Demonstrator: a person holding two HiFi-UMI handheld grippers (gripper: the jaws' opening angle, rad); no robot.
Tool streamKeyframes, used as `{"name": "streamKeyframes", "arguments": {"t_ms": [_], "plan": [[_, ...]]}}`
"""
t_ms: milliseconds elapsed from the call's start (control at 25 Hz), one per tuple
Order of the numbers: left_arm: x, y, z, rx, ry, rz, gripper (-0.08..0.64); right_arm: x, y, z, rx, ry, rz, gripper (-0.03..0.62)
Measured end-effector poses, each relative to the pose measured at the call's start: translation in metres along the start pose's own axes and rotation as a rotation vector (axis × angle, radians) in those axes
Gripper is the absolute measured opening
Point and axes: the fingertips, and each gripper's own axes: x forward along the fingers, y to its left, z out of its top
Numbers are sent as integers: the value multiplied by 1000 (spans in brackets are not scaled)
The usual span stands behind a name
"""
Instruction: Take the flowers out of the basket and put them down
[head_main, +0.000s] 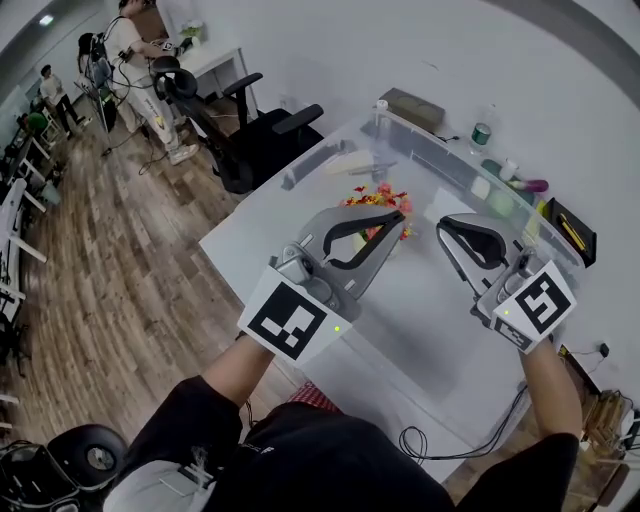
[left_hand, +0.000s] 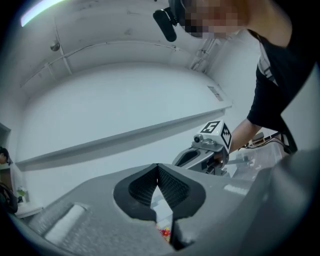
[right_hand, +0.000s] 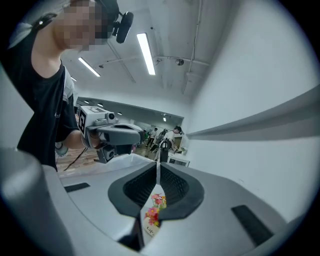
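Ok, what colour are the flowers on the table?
Mostly red, some yellow; the flowers show best in the head view.

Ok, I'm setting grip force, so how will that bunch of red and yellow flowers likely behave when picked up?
The flowers look like a loose cluster of small blooms, so probably light and floppy rather than stiff. Heads that small may crush under a hard pinch. Their base is hidden, so tipping can't be judged.

Your white table (head_main: 405, 305): flowers (head_main: 380, 197) at ctr, brown box (head_main: 412, 108) far edge, green cup (head_main: 481, 134) far right.
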Motion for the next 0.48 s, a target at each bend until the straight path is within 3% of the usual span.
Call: {"name": "streamKeyframes", "arguments": {"t_ms": [80, 240, 480], "plan": [[4, 6, -4, -20, 3, -8, 2, 6, -3, -11, -1, 24, -5, 15], [17, 7, -15, 83, 37, -61, 2, 14, -10, -28, 30, 43, -3, 15], [31, 16, -37, 34, 50, -106, 2, 22, -18, -60, 78, 81, -21, 15]]}}
